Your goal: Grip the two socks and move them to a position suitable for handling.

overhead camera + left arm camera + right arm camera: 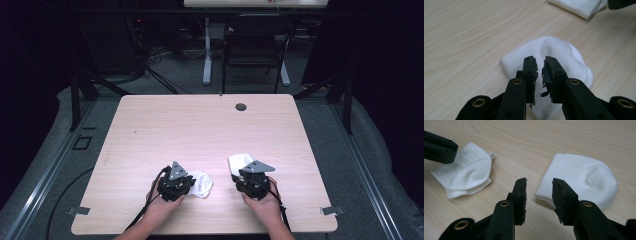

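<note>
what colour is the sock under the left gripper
Plain white, no pattern. The sock shows best in the left gripper view, lying under the left gripper.

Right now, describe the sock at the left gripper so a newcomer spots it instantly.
On the wooden table, look at the near edge, where two white socks lie. It is the left sock, directly ahead of the left gripper; the other sock lies farther right, by the right gripper.
</note>
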A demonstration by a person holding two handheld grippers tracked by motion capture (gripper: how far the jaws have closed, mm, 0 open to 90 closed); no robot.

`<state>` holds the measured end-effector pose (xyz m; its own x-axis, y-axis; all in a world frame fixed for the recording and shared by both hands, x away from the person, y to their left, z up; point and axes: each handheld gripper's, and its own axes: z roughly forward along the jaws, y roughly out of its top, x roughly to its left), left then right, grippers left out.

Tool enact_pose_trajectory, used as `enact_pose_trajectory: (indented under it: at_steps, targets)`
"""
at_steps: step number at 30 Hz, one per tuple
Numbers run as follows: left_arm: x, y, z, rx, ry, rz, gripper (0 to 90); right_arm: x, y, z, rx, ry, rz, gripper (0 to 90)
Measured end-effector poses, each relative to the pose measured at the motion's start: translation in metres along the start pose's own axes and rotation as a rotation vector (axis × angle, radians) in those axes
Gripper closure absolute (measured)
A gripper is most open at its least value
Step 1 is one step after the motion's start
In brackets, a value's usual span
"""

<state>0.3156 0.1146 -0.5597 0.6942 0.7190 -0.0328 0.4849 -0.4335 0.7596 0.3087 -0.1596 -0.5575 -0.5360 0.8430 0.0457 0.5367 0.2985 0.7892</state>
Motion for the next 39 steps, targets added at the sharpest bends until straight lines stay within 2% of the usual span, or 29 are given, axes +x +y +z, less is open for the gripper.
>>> enact_pose_trajectory:
  at_steps: [3,9,14,18,26,32,34,36,39]
  targets:
    - [-0.005,0.006,0.001,-0.007,-0.027,-0.005,77.1,0.000,0.000,0.001,0.001,0.002,0.003,64.0]
    - [-0.015,0.012,0.009,-0.006,-0.043,0.000,74.2,0.000,0.000,0.000,-0.003,0.002,0.006,64.0]
    - [-0.019,0.011,0.018,0.026,-0.052,0.016,74.3,0.000,0.000,0.000,-0.010,0.007,0.013,63.8]
    - [-0.021,0.008,0.025,0.056,-0.043,0.031,76.1,0.001,0.001,0.000,-0.004,0.005,0.007,63.8]
    - [-0.019,0.004,0.028,0.067,-0.042,0.039,86.0,0.003,0.001,0.001,-0.007,0.007,0.005,63.8]
    - [-0.016,0.006,0.024,0.038,-0.040,0.026,87.3,0.006,0.002,0.002,-0.016,0.015,0.005,63.8]
    - [-0.015,0.008,0.019,0.023,-0.046,0.009,87.3,0.008,0.003,0.002,-0.012,0.025,0.002,64.7]
    - [-0.012,0.010,0.015,0.007,-0.056,-0.008,87.3,0.010,0.003,0.002,-0.018,0.052,0.010,67.9]
    - [-0.007,0.012,0.007,-0.019,-0.061,-0.031,87.3,0.017,0.005,0.004,-0.007,0.075,-0.010,74.5]
